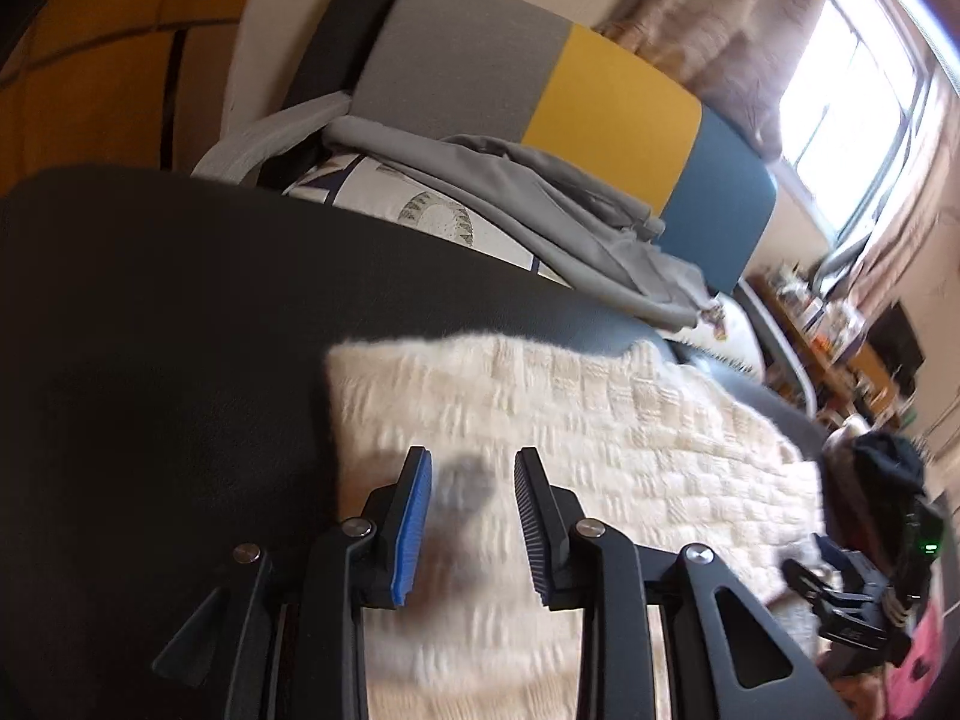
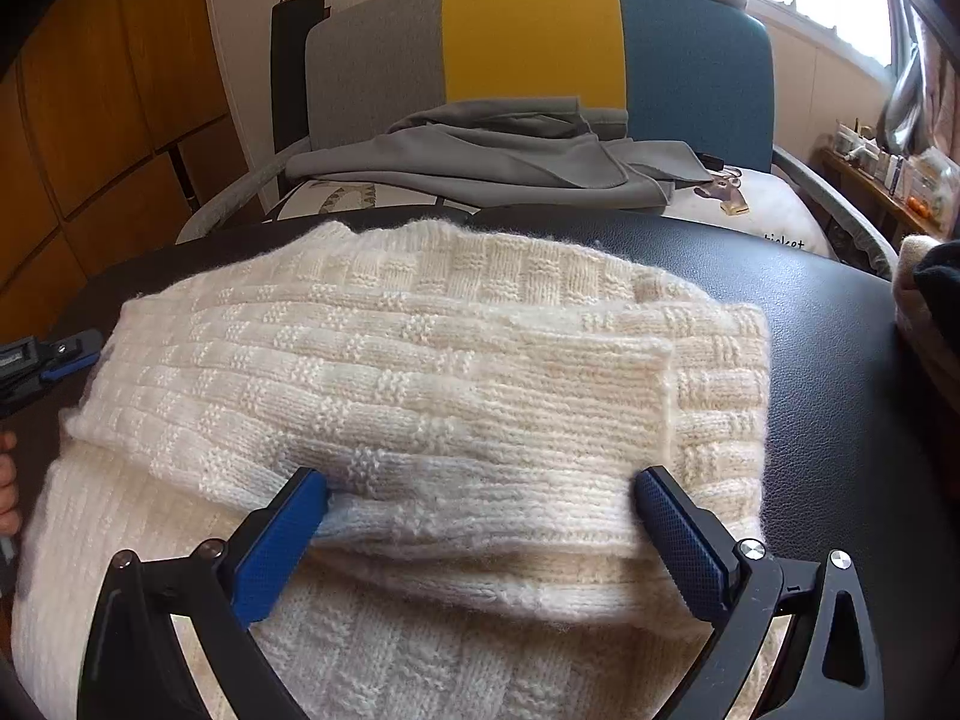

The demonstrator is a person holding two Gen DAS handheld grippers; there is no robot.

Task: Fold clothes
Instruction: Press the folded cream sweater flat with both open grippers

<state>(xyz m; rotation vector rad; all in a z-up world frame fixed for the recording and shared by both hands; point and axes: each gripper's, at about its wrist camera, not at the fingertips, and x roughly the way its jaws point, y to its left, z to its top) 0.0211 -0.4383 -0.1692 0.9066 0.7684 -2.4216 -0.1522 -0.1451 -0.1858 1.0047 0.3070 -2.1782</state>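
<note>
A partly hidden word ending "icket" marks the white cushion (image 2: 774,210).

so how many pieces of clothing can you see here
2 clearly. The cream knit sweater lies partly folded on the black table, and a grey garment is draped over the chair seat behind it. Dark fabric at the right edge may be more.

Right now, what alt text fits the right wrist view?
Open right tongs straddle a folded cream knit sweater lying on a black table. Behind it, grey clothes lie on a grey, yellow and blue chair.
</note>
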